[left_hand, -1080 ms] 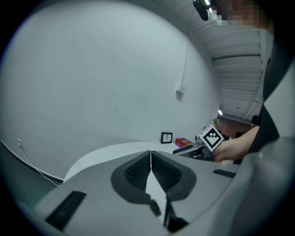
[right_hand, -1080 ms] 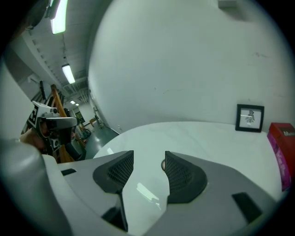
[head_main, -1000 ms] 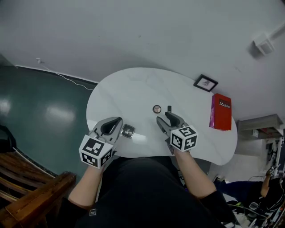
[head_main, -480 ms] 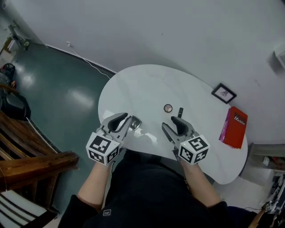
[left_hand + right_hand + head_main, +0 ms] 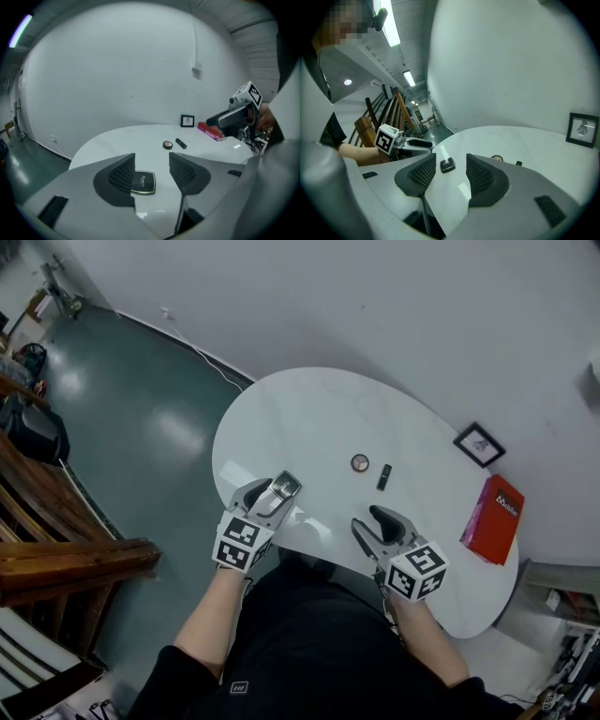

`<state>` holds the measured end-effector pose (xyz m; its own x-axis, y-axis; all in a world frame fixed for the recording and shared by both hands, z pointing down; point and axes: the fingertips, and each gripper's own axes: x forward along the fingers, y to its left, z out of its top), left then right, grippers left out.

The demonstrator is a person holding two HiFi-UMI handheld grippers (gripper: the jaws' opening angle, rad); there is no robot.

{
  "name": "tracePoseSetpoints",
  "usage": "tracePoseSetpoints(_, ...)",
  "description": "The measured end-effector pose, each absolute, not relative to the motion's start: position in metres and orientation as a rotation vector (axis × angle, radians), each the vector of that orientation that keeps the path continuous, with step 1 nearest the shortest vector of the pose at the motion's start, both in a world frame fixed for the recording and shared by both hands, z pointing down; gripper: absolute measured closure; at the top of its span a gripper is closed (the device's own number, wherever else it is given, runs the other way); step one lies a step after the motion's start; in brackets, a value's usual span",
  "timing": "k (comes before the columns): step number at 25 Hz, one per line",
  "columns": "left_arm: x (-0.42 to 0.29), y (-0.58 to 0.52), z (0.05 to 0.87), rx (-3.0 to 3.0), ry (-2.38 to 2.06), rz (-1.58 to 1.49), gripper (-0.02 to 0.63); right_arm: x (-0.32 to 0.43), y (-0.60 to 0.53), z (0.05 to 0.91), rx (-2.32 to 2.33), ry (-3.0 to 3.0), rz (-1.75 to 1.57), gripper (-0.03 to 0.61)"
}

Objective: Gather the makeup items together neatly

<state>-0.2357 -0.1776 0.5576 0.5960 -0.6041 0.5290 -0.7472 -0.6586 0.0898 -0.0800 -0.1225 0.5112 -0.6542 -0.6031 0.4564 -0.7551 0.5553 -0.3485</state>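
Left gripper [image 5: 152, 158]: jaws spread, and they've just been opening. The square compact [image 5: 142, 182] lies flat on the white table [image 5: 309, 413] between them. It has a dark lid with a gold rim, and the script on the lid is too small to read. It sits closer to the left jaw, with its left edge hidden behind that pad, so I can't tell if it touches. The right pad is clear of it, so it isn't pinched. In the head view the compact is on the near-left part of the table, right at the gripper's tips.

Right gripper [image 5: 451, 157]: jaws spread, nothing between the pads. It hangs over the table's near edge, right of the left gripper and well apart from it. Its view looks across the tabletop at the square compact and at the left gripper's marker cube.

Other makeup items: a round compact [image 5: 360, 462] and a small black tube [image 5: 384, 476] lie mid-table. The tube is just beside the round compact on its right, with a gap between them. Both are well apart from the square compact, farther in and to the right.

Right end of the table: a small black picture frame [image 5: 479, 444] stands toward the far side. A red box [image 5: 492, 507] sits near it, at the right edge.

There's teal floor [image 5: 141, 427] to the left of the table and wooden furniture [image 5: 66, 563] at the left of the scene.
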Motion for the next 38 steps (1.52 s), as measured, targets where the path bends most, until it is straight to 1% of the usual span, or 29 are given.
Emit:
tracePoseSetpoints(7, -0.24, -0.183, 0.622, 2.463, -0.961, 0.807, 0.278, -0.079, -0.137, 0.501, 1.203, -2.463, 0.762, 0.379)
tracePoseSetpoints(9, -0.236, -0.183, 0.636, 2.478, -0.927, 0.861, 0.262, -0.082, -0.141, 0.501, 1.222, -2.455, 0.78, 0.379)
tracePoseSetpoints(15, -0.235, -0.196, 0.656, 2.47, -0.945, 0.896, 0.262, -0.084, -0.152, 0.5, 1.292, -2.44, 0.81, 0.379)
tracePoseSetpoints(23, -0.234, -0.195, 0.68, 2.456, -0.866, 1.003, 0.264, -0.083, -0.152, 0.501, 1.38, -2.407, 0.849, 0.388)
tracePoseSetpoints(24, -0.234, -0.196, 0.681, 2.454, -0.867, 1.005, 0.269, -0.082, -0.152, 0.5, 1.397, -2.403, 0.847, 0.391)
tracePoseSetpoints(25, -0.234, -0.197, 0.682, 2.454, -0.867, 1.005, 0.295, -0.08, -0.151, 0.498, 1.417, -2.399, 0.843, 0.396)
tracePoseSetpoints(32, -0.233, -0.201, 0.677, 2.447, -0.878, 0.975, 0.302, -0.063, -0.144, 0.489, 1.515, -2.395, 0.849, 0.414)
tracePoseSetpoints(38, -0.221, -0.199, 0.646, 2.45, -0.931, 0.877, 0.307, -0.043, -0.139, 0.484, 1.536, -2.43, 0.857, 0.419)
